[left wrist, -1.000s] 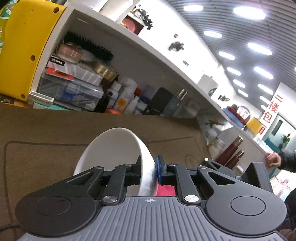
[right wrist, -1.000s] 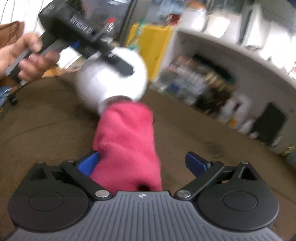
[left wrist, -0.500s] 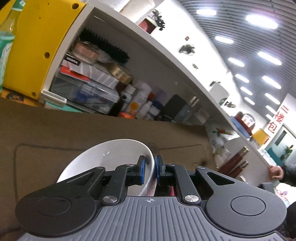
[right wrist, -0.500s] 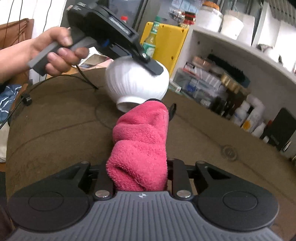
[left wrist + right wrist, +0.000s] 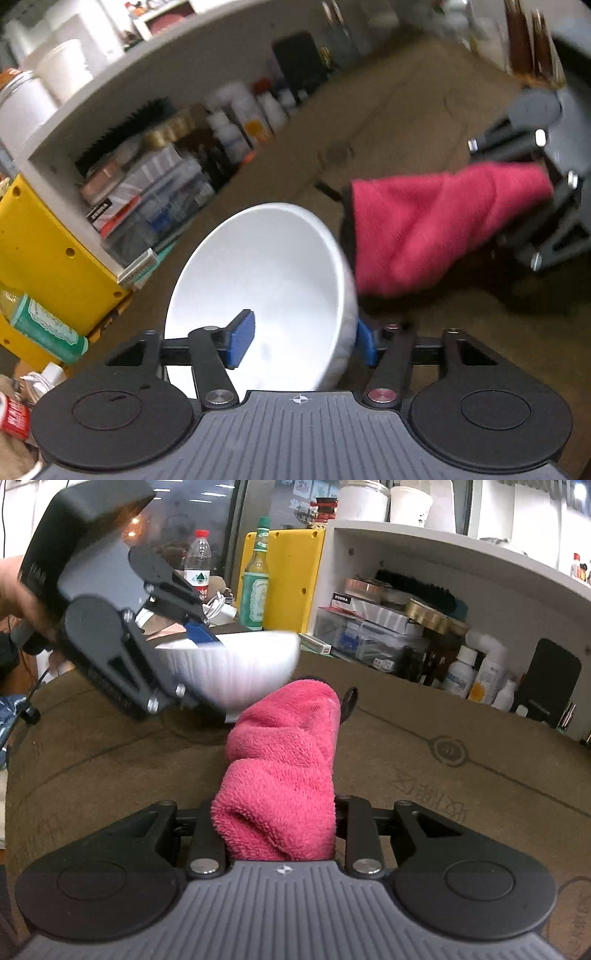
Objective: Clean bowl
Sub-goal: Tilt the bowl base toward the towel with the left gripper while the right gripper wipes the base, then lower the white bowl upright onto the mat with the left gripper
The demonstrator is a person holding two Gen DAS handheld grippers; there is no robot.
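Left wrist view: our left gripper (image 5: pixel 301 341) has just been opening; its pads straddle the white bowl's (image 5: pixel 266 288) rim without pinching it, and the bowl sits upright on the brown table (image 5: pixel 424 768). Our right gripper (image 5: pixel 275 823) clamps the pink cloth (image 5: pixel 284 775), just beside the bowl's foot. We judge wiping comes next: steady the bowl and bring the cloth inside. A shelf box (image 5: pixel 341 599) reads "ZEBRA".
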